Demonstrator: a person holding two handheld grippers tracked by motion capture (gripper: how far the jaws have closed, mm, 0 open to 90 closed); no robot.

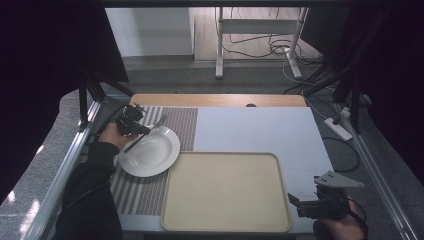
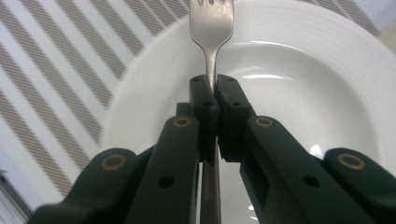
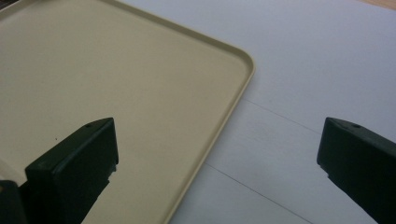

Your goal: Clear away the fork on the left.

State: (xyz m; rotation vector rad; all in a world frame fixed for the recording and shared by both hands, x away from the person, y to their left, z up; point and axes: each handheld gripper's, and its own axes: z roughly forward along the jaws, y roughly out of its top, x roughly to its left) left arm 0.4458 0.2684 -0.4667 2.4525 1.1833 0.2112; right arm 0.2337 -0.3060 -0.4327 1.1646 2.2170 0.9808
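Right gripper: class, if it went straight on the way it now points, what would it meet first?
Probably the tray. The right gripper, jaws open and empty, points down over the tray's corner rim and the table beside it. Depth is unclear, so it might touch the table first.

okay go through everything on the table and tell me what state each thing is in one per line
left gripper: shut on the fork's handle, above the plate.
fork: held, tines pointing away over the plate.
plate: white, nothing on it, resting on the striped placemat.
placemat: flat, partly under the plate.
tray: beige, nothing on it.
right gripper: open, holding nothing, over the tray's corner.
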